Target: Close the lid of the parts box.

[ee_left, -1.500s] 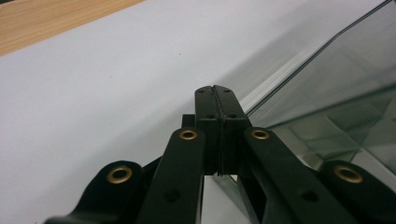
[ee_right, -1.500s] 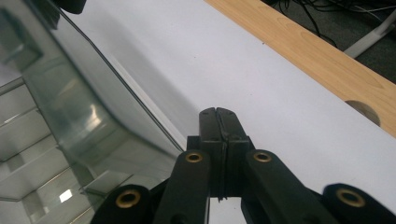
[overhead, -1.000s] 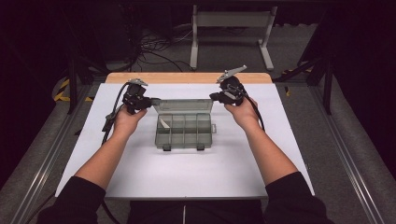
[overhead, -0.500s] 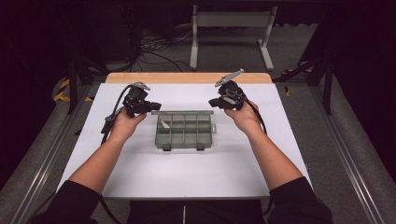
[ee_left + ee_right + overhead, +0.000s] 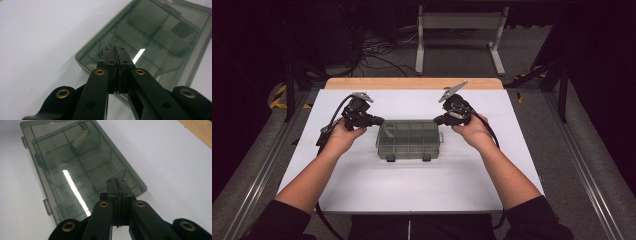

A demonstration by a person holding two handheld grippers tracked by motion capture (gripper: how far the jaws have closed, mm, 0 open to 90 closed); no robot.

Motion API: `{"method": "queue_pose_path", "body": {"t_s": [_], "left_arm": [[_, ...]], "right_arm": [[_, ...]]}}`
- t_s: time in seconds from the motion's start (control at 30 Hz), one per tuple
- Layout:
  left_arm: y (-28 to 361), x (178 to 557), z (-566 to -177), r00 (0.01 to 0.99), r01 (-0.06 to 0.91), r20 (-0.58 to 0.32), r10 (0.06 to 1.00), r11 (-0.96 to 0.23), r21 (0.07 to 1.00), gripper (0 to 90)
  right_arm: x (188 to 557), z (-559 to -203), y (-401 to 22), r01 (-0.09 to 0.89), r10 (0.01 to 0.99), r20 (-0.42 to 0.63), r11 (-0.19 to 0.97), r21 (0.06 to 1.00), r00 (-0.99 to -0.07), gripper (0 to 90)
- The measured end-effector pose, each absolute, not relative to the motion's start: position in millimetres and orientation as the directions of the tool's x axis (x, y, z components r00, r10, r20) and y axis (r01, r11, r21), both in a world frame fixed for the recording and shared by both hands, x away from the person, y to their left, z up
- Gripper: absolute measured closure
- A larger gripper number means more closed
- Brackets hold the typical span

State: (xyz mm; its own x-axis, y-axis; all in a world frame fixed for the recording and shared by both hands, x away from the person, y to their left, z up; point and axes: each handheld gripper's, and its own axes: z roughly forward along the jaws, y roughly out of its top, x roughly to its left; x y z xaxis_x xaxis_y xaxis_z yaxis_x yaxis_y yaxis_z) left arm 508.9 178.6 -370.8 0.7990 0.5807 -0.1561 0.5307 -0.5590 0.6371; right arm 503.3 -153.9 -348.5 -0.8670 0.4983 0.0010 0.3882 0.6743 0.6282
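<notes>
A smoky clear plastic organiser box [image 5: 408, 140] with its lid down and several compartments lies in the middle of the white table [image 5: 412, 185]. My left gripper [image 5: 379, 120] hovers at the box's far left corner, jaws shut with nothing between them. My right gripper [image 5: 436, 120] hovers at its far right corner, also shut and empty. In the left gripper view the shut tips [image 5: 115, 50] sit over the box lid [image 5: 160, 37]. The right gripper view has the shut tips [image 5: 116, 182] above the near end of the box [image 5: 75, 170].
A wooden strip [image 5: 412, 83] runs along the table's far edge. Behind it stand a metal frame [image 5: 459, 30] and loose cables [image 5: 377, 55] on the floor. Metal rails [image 5: 257, 170] flank the table. Bare white surface surrounds the box.
Both hands have drawn back towards me a little and the grippers have come closer to the box's far corners. The box has not moved and both grippers stay shut.
</notes>
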Motion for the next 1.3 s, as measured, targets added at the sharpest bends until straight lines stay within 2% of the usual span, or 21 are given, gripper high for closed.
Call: {"method": "queue_pose_path", "body": {"t_s": [0.6,1.3], "left_arm": [[173,486,-376,0.834,0.525,-0.165,0.527,-0.664,0.533,88.5],[165,476,-386,0.856,0.503,-0.164,0.49,-0.715,0.485,87.9]], "right_arm": [[481,-363,-140,0.375,0.418,0.035,0.772,0.514,-0.908,90.0],[472,-378,-133,0.369,0.393,0.049,0.804,0.467,-0.918,90.0]]}}
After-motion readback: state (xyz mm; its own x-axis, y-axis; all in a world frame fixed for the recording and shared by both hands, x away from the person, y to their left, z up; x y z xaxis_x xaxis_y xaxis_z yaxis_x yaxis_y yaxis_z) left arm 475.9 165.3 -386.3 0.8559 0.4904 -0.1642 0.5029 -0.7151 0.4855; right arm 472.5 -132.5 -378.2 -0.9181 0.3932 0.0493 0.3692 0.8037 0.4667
